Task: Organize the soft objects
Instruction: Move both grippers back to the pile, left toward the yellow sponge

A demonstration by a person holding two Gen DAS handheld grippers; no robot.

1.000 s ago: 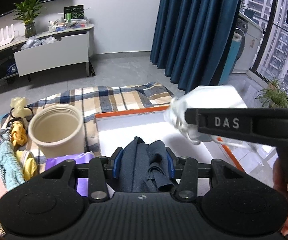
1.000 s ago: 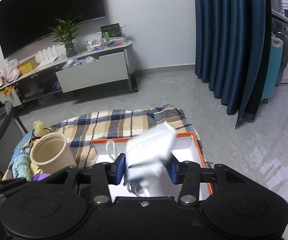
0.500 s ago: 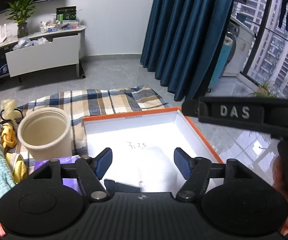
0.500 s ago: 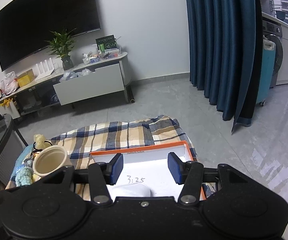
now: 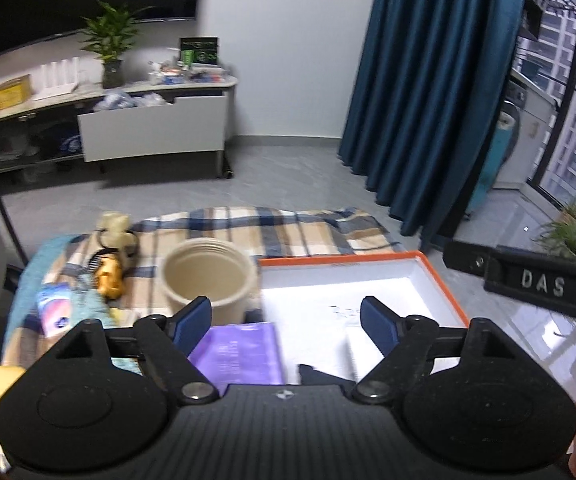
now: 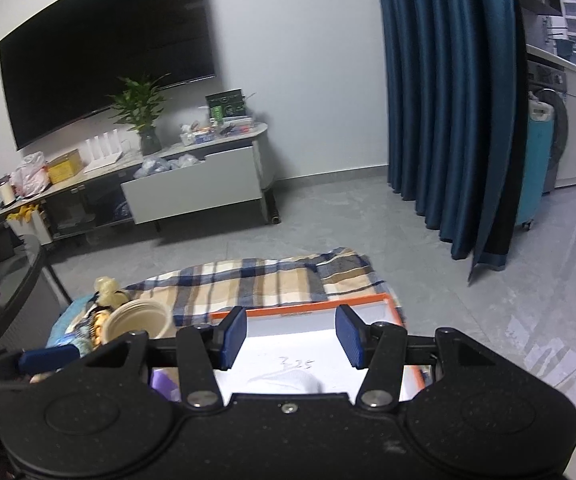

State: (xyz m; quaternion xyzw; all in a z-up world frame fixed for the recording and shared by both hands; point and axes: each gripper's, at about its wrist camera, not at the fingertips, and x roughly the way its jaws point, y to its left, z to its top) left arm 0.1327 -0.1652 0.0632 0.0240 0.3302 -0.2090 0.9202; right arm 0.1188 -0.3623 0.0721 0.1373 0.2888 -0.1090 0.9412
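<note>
Since 1 second ago, both tools have let go: the left gripper [image 5: 286, 320] no longer pinches the dark cloth [image 5: 319, 376], and the right gripper [image 6: 291, 338] has released the white mask [image 6: 288, 380]. Both stand spread, holding nothing. Both items now lie inside the orange-rimmed box [image 5: 443, 280], near its front edge. Left of the box, touching its wall, stands the beige cup [image 5: 208, 276]; a purple packet [image 5: 240, 354] lies just beside the box's front-left corner. The box's white floor behind the items is bare up to the far rim.
</note>
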